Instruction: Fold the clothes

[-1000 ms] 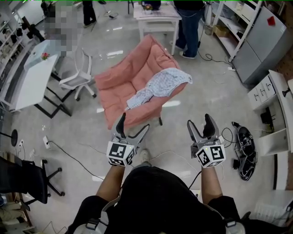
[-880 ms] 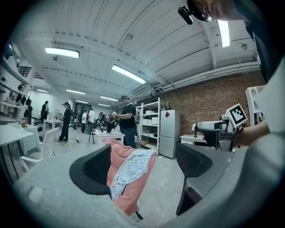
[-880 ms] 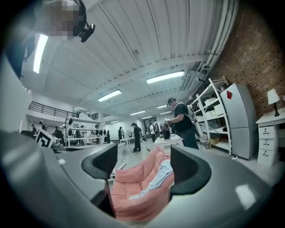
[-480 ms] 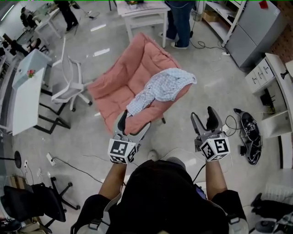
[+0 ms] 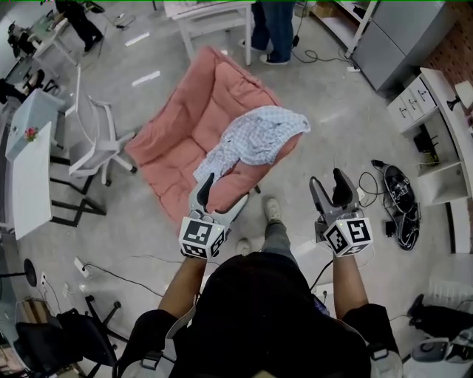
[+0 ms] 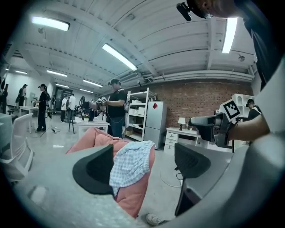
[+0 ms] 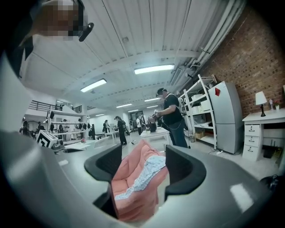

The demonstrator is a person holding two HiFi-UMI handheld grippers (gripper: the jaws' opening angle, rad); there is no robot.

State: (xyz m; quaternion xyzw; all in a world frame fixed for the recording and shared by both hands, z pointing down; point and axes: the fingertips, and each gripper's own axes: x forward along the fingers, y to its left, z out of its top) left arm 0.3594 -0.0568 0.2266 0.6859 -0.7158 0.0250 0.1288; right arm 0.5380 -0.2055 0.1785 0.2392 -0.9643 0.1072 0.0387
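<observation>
Left gripper (image 5: 224,190), right gripper (image 5: 329,179) nearer chair (image 5: 185,125) | open jaws narrowing, empty | shirt (image 5: 259,136) overhangs edge

Carrying everything: glossy grey floor (image 5: 332,140). Standing on it mid-frame, set diagonally: pink padded lounge chair (image 5: 192,125). Lying crumpled across chair's right side, spilling toward front edge: pale blue checked shirt (image 5: 255,140). Also resting on floor: white swivel chair (image 5: 96,144) left of pink chair, white table (image 5: 211,11) beyond, black cables (image 5: 399,210) at right.
</observation>
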